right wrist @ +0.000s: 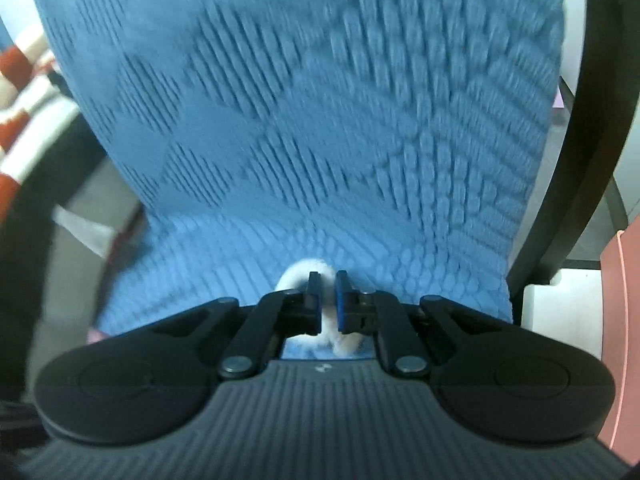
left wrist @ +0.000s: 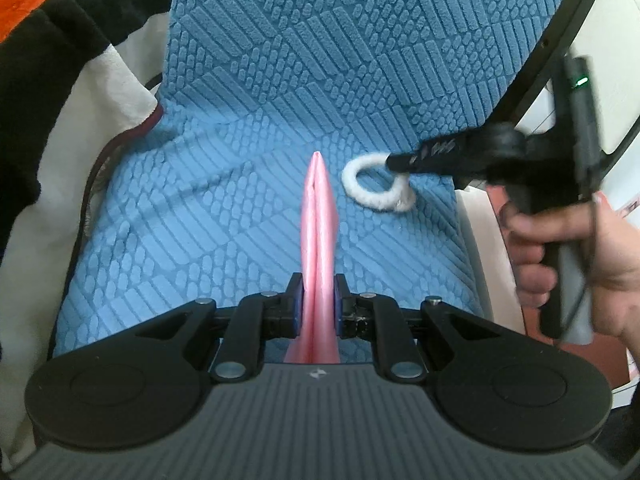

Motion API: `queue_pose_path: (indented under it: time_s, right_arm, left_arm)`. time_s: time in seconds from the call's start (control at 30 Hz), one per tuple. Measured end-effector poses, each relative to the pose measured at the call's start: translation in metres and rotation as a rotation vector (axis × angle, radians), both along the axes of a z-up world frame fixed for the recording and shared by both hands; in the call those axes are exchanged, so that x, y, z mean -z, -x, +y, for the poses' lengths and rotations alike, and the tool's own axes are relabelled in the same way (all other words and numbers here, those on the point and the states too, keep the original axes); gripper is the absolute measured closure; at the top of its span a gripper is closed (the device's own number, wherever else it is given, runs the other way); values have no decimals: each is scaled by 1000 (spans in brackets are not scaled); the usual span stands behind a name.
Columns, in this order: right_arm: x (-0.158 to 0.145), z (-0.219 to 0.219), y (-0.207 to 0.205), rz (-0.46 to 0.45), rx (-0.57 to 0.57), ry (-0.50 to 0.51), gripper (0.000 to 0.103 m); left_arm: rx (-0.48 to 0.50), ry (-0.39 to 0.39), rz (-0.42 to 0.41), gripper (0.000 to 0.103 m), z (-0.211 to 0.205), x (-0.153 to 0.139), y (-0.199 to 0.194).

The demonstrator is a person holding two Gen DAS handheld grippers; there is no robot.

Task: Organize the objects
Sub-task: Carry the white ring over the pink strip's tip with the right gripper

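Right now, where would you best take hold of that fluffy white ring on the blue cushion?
Pinch one stretch of the fluffy white ring across its band, coming from above. It lies flat with an open middle, so one finger fits inside, as the right hand-held gripper does.

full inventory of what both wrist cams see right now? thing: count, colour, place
pink folded item: 1, pink, glossy, clamped in the left gripper, sticking out ahead over the cover
fluffy ring: 1, white, on the cover right of the pink item, one side between the right gripper's pads
textured cover: 1, blue, ribbed pattern, over a chair seat and back
chair frame: 1, black, curved, along the cover's right edge
cloth: 1 heap, white, black and orange, left of the cover
left gripper: 1, black, blue pads, shut on the pink item
right gripper: 1, black, blue pads, shut on the ring
hand: 1, holding the right gripper's handle
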State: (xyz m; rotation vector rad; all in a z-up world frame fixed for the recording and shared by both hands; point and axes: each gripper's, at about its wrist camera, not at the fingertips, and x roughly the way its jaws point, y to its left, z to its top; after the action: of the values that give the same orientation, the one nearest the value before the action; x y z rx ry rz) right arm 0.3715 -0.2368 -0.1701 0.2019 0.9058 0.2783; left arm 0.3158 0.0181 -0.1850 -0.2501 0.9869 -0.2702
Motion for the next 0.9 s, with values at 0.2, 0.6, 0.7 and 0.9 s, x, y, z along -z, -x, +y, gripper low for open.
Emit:
queue_pose_path:
  time_s: [0.2, 0.6, 0.7, 0.9]
  right_arm:
    - [-32, 2, 29, -59, -13, -73, 93]
    - [-54, 4, 78, -14, -52, -407, 93]
    - [-45, 9, 80, 35, -48, -440, 93]
    - [-22, 7, 70, 133, 17, -403, 93]
  left_arm:
    - [11, 2, -6, 87, 1, -1, 3]
    - [64, -47, -27, 87, -7, -3, 13]
    - [80, -75, -41, 87, -12, -3, 15]
    - [135, -128, -80, 87, -25, -5, 22]
